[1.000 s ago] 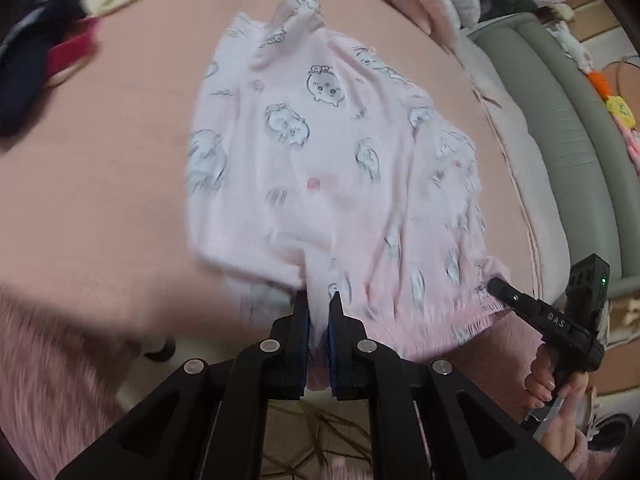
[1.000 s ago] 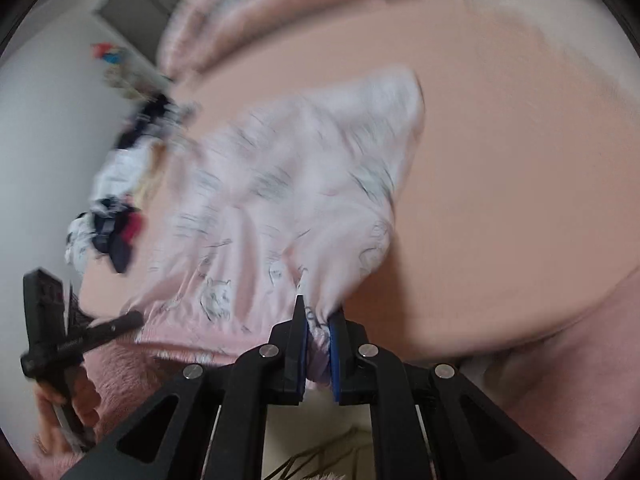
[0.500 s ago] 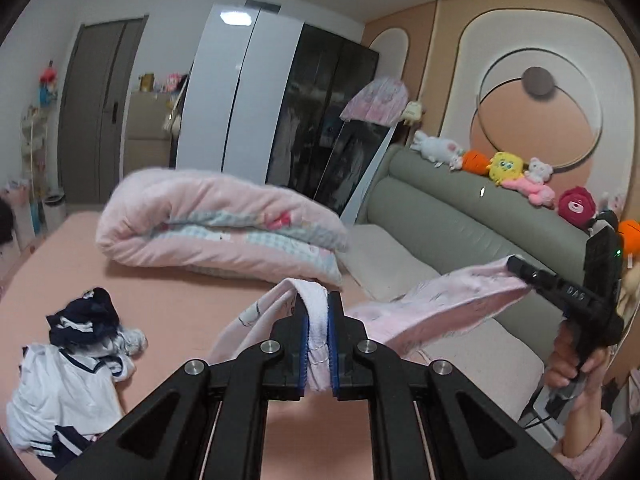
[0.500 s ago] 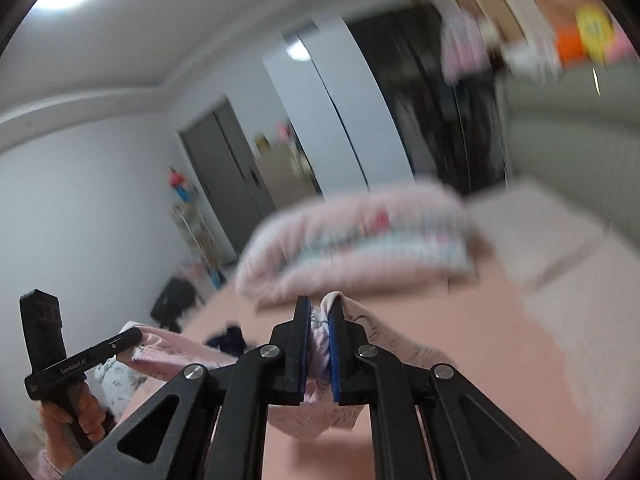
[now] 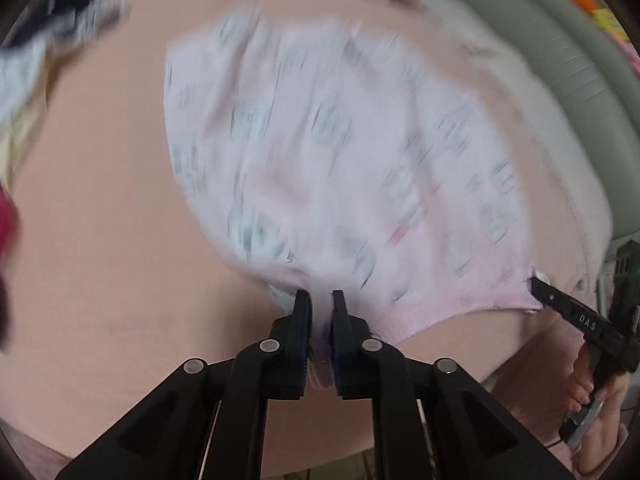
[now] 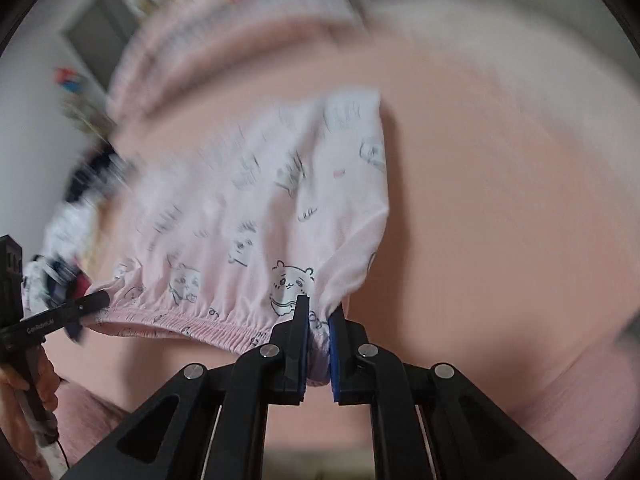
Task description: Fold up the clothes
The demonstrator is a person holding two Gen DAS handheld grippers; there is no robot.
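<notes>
Beyond the waistband point(image 6: 188, 322), blurred garment point(image 5: 340, 152)

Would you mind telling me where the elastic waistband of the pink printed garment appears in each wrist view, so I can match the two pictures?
Left wrist view: the waistband runs along the lower centre-right, from the left gripper to the right gripper.
Right wrist view: the waistband runs along the lower left, from the left gripper to the right gripper.
Shared landmark: the peach bed sheet.
</notes>
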